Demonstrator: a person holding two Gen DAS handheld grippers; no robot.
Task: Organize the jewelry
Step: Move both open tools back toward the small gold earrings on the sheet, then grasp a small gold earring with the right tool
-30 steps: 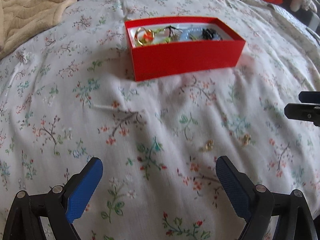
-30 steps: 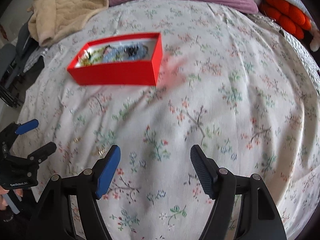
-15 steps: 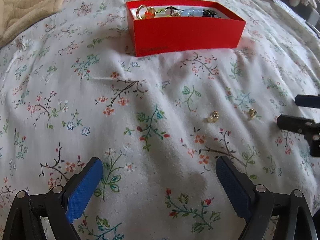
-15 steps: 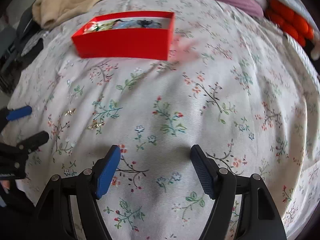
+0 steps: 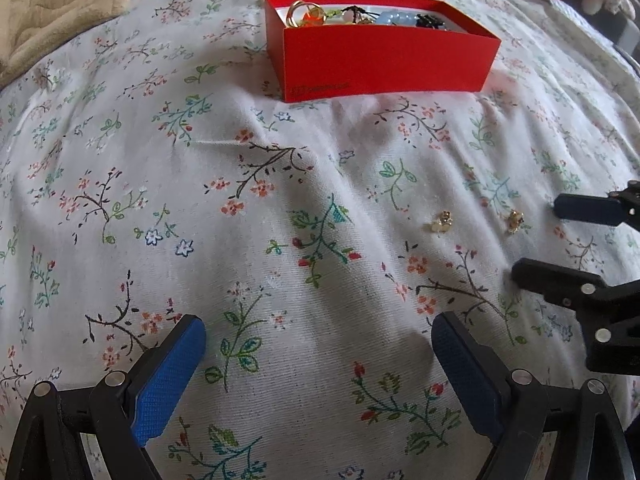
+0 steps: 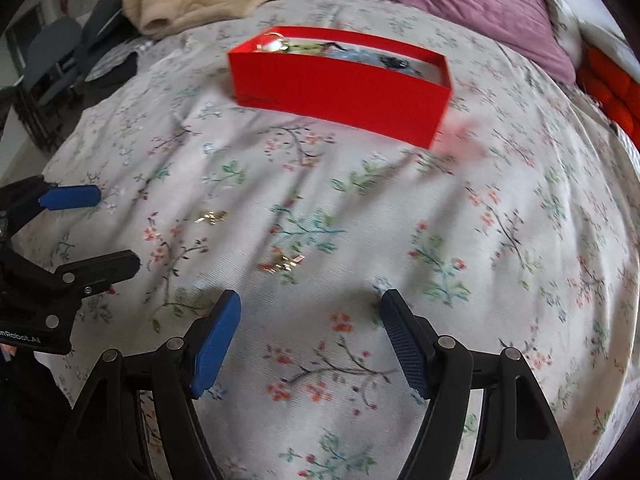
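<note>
2 gold earrings [image 6: 282,263] just ahead of r gripper [image 6: 310,308], jaws wide, empty.

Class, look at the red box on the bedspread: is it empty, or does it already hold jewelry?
Not empty. The red box is lidless, and a gold ring, blue beads and dark pieces show inside.

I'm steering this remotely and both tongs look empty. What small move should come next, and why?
Probably ease the right tongs forward and down over the nearer gold earring. Both tongs are open and empty, and two small gold pieces lie loose on the floral bedspread, short of the red box that already holds jewelry. That earring sits just ahead of the right fingertips; the left tongs have only fabric between them.
</note>
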